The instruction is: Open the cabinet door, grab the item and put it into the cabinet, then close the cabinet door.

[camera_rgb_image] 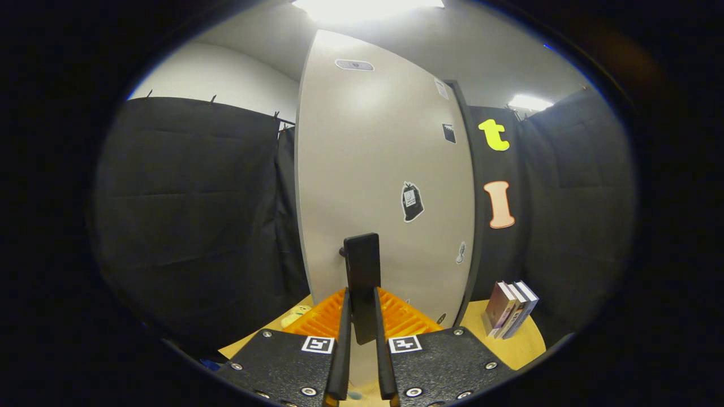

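A tall pale grey cabinet door (367,169) with several small stickers stands straight ahead. Its black upright handle (362,265) sits between my fingers, and my gripper (362,297) is shut on it, both fingers pressing its sides. The door's free edge is on the left against the black cloth; its right edge meets the dark cabinet side (472,226). An orange ridged item (404,319) lies on the wooden table (520,345) low down, behind the handle and on both sides of my fingers. The cabinet's inside is hidden.
Three books (509,310) stand leaning together on the table to the right of the cabinet. A small pale yellow object (296,316) lies left of the orange item. Black cloth walls close in on the left and right.
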Action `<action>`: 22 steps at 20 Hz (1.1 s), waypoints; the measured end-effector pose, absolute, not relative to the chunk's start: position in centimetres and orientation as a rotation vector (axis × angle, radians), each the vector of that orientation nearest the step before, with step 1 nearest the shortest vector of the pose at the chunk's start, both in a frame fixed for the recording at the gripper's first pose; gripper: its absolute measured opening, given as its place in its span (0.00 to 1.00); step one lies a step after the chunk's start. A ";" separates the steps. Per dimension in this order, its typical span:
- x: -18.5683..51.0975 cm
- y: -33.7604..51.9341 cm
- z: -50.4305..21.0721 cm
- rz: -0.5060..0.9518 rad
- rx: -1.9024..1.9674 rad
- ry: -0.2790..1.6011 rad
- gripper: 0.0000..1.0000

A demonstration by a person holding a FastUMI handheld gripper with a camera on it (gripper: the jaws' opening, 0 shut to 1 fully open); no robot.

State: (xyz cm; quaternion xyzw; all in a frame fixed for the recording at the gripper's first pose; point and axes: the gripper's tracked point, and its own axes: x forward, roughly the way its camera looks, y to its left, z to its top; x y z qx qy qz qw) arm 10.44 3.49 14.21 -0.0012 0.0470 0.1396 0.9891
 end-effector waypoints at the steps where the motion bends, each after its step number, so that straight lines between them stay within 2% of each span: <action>1: 10.1 2.8 14.1 0.267 -0.008 0.092 0.21; 9: 7.9 -3.0 14.2 0.163 -0.011 0.088 0.21; 17: 6.8 -11.0 14.4 -0.048 -0.067 0.056 0.20; 19: 6.7 -13.8 14.6 -0.113 -0.075 0.046 0.14; 22: 6.0 -16.7 14.7 -0.178 -0.047 0.038 0.13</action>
